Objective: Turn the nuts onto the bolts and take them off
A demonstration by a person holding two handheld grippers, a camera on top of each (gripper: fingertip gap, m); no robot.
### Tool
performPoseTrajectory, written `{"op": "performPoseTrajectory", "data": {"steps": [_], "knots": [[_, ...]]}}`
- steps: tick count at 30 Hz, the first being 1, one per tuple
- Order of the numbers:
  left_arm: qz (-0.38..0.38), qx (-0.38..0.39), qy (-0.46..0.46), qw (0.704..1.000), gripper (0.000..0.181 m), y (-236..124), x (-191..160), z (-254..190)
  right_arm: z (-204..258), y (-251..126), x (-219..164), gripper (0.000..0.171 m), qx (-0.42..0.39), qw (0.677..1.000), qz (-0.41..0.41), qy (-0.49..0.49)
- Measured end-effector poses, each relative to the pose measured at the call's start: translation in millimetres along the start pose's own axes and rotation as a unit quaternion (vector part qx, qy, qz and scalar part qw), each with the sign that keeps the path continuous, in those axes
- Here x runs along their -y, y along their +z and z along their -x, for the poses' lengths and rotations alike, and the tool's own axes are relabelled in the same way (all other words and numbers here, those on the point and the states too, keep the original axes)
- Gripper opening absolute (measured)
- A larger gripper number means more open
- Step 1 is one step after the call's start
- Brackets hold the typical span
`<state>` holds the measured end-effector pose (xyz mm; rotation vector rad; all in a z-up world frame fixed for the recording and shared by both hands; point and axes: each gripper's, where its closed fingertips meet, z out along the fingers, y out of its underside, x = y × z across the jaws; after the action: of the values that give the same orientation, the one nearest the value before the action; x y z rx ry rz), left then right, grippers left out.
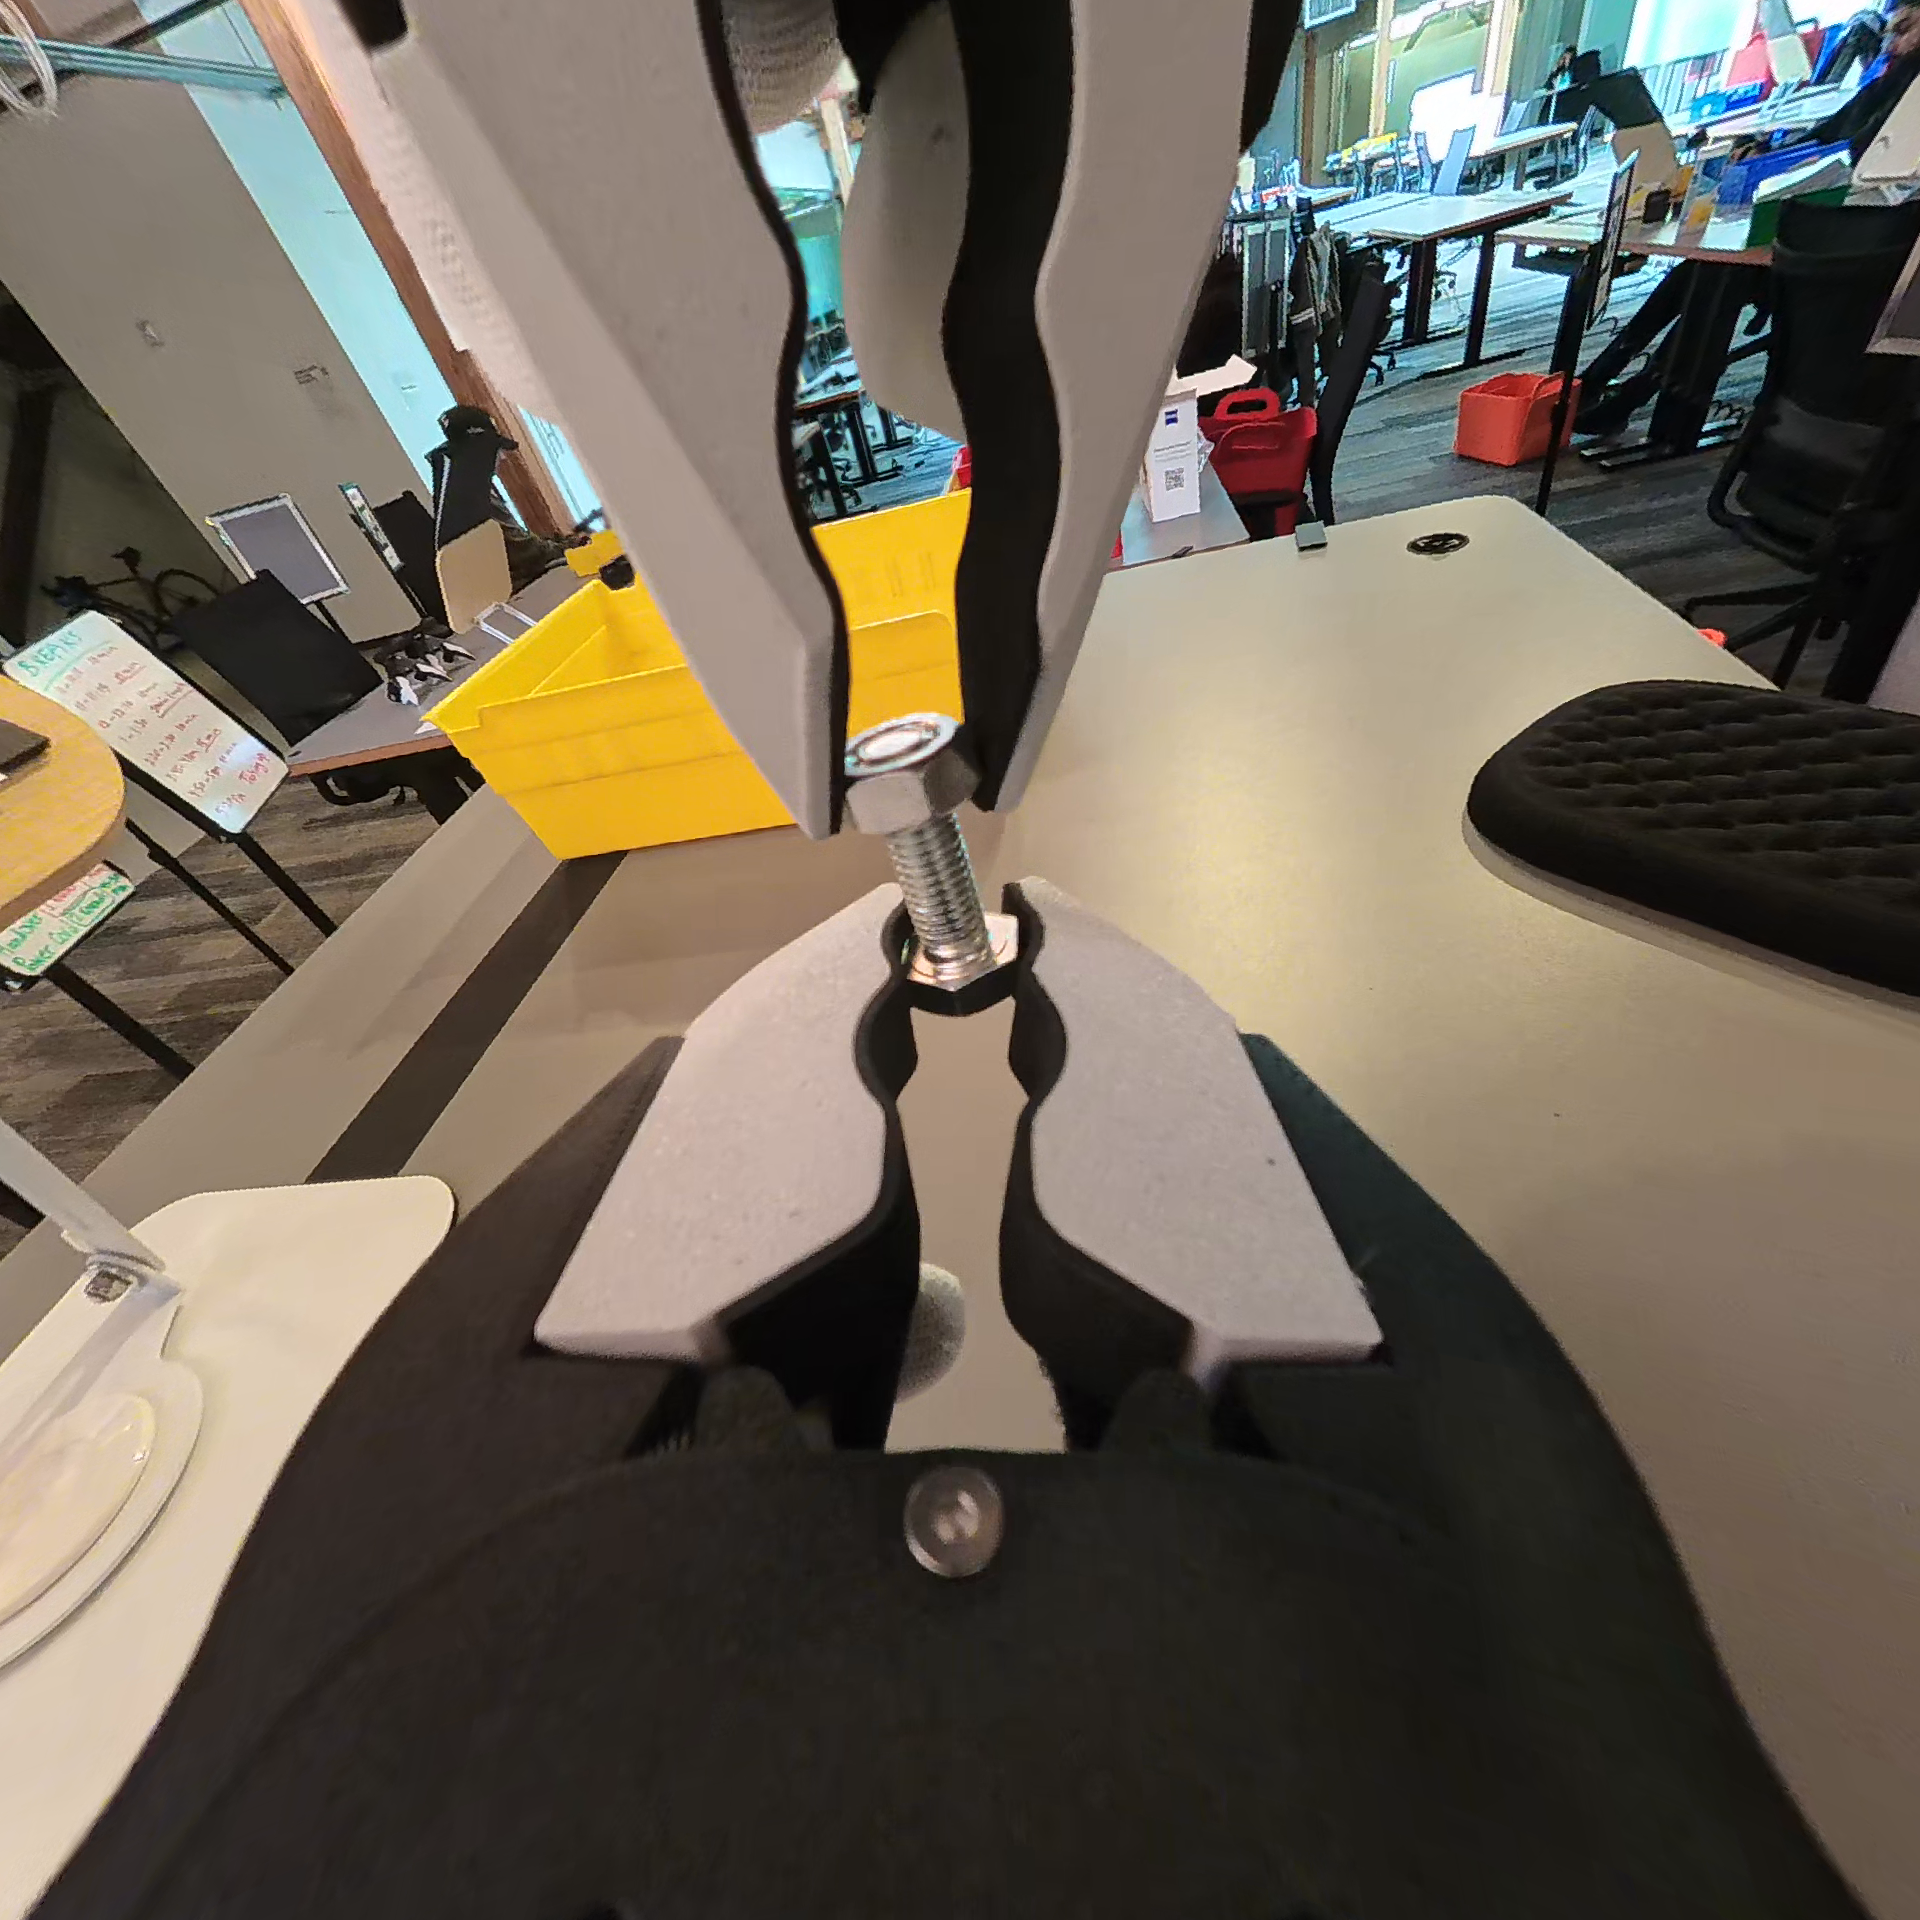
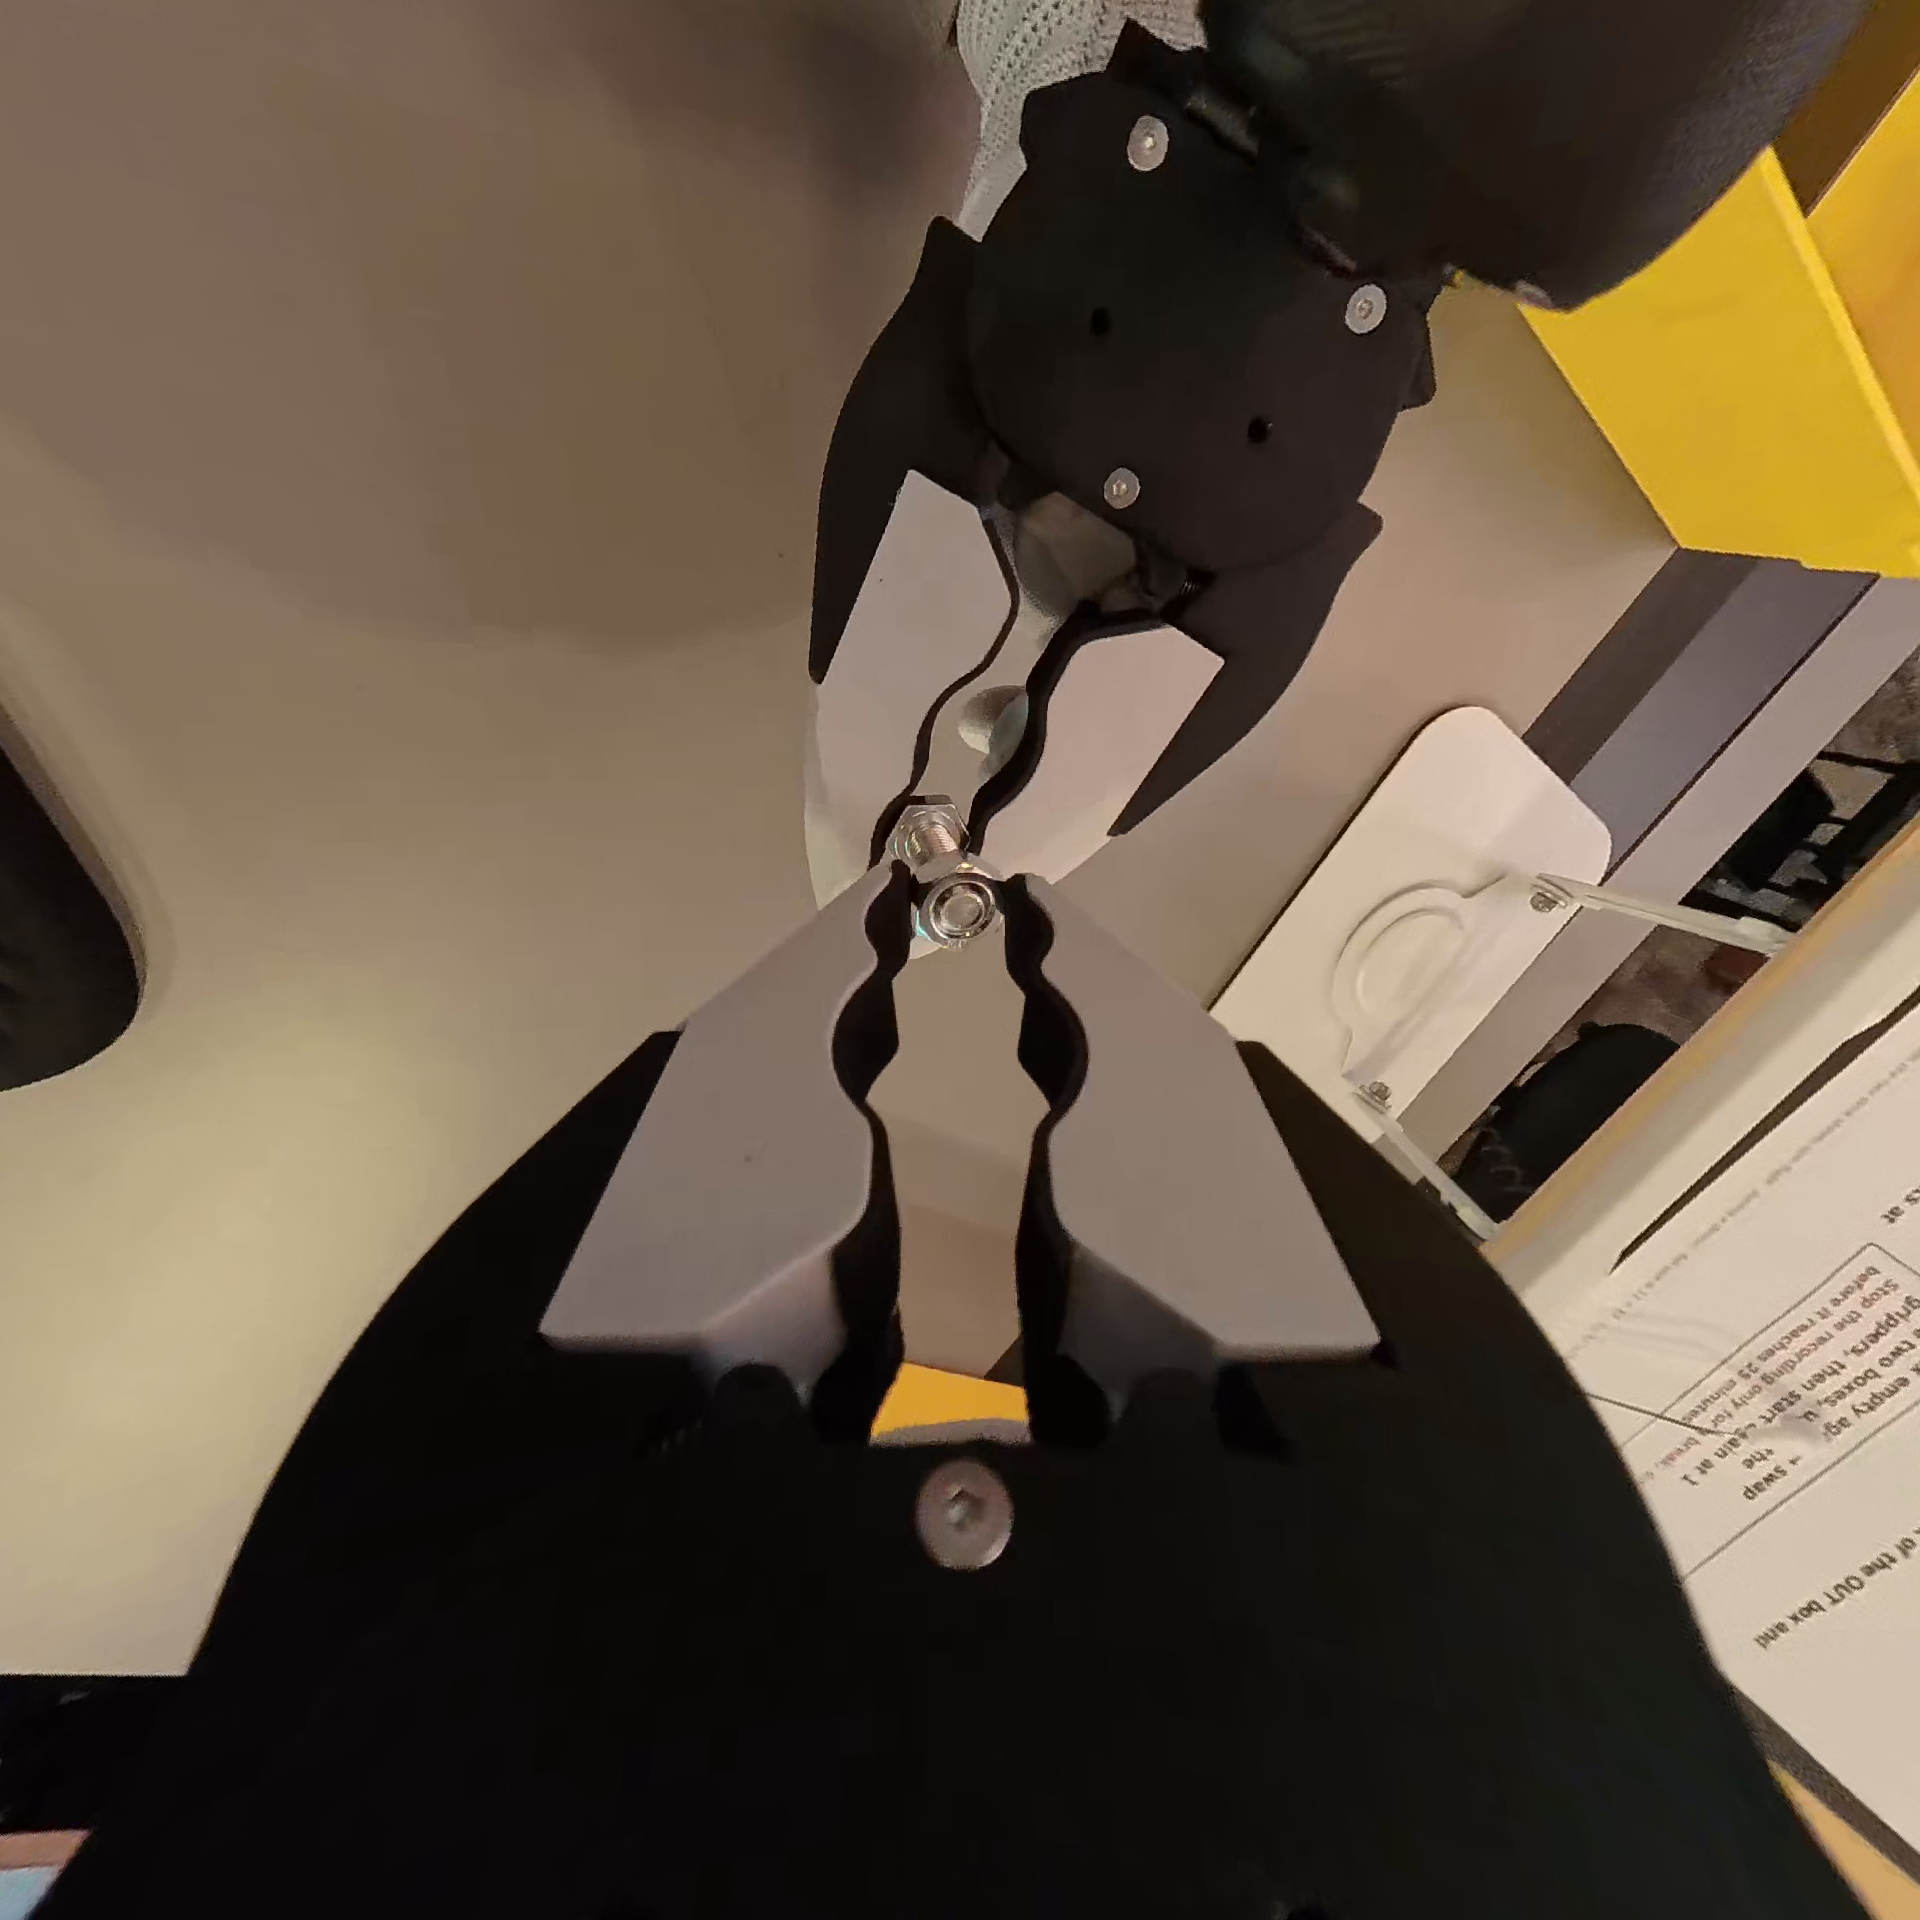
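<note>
A yellow bin [image 1: 665, 727] sits on the beige table [image 1: 1351, 831] near a black pad [image 1: 1714, 821].

Left wrist view: taken from just behind the left gripper [image 1: 951, 935], low over the surface [image 1: 1299, 831], faced forward toward the yellow bin [image 1: 623, 748] beyond the bolt [image 1: 930, 831]. The bolt is seen very near, at frame centre, shank side-on.

Right wrist view: taken from just behind the right gripper [image 2: 956, 904], pointed steeply down at the surface [image 2: 416, 520]. The bolt [image 2: 954, 914] is met head-on, very near.

Shared by both views: the bolt, the nut [image 1: 951, 961] [image 2: 920, 826], both pairs of fingers, the pale surface, the yellow bin [image 2: 1704, 343], and the white stand base [image 1: 260, 1299] [image 2: 1434, 883] beside the bolt.
</note>
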<state>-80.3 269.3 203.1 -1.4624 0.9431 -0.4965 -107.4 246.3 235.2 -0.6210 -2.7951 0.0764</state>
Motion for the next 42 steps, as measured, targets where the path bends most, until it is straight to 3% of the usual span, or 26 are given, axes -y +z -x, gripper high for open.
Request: {"op": "performPoseTrajectory", "data": {"steps": [5,8,11,13,14,15,19,23,32,34,35,36,42], "knots": [[0.007,0.012,-0.001,1.0,0.014,0,-4,4,-3,3,-3,0.016,0.021,0.989,0.004,0.146],[0.012,0.022,-0.003,1.0,0.014,0,-7,9,-7,6,-6,0.016,0.037,0.941,-0.006,0.337],[0.015,0.02,-0.003,1.0,0.014,2,-8,7,-5,7,-7,0.016,0.044,0.916,-0.018,0.398],[0.014,0.019,-0.005,1.0,0.014,3,-8,7,0,7,-6,0.021,0.056,0.926,-0.018,0.373],[0.013,0.017,-0.008,1.0,0.014,2,-8,6,5,7,-7,0.045,0.065,0.933,-0.009,0.354],[0.011,0.014,-0.01,1.0,0.014,2,-7,6,3,7,-7,0.052,0.058,0.944,-0.01,0.325],[0.005,0.01,-0.01,1.0,0.014,0,-4,5,-9,-1,0,0.048,0.0,0.986,-0.018,0.167],[0.002,0.006,-0.009,1.0,0.014,0,-2,3,-4,-2,1,0.035,-0.004,0.999,-0.006,0.04],[0.002,0.006,-0.006,1.0,0.014,1,-2,2,-2,-1,7,0.005,-0.008,0.999,-0.013,-0.048],[-0.001,0.003,-0.008,1.0,0.014,1,-1,1,-2,-2,7,0.008,-0.005,0.999,-0.016,-0.038],[0.0,0.004,-0.007,1.0,0.014,1,-1,2,-3,-3,6,0.026,-0.007,0.999,-0.014,-0.032],[0.0,0.004,-0.006,1.0,0.014,1,-1,2,-4,-3,3,0.031,-0.009,0.999,-0.006,-0.031],[-0.001,0.0,-0.008,1.0,0.014,2,-1,0,0,-4,0,0.03,-0.001,0.999,0.002,-0.05]]}}
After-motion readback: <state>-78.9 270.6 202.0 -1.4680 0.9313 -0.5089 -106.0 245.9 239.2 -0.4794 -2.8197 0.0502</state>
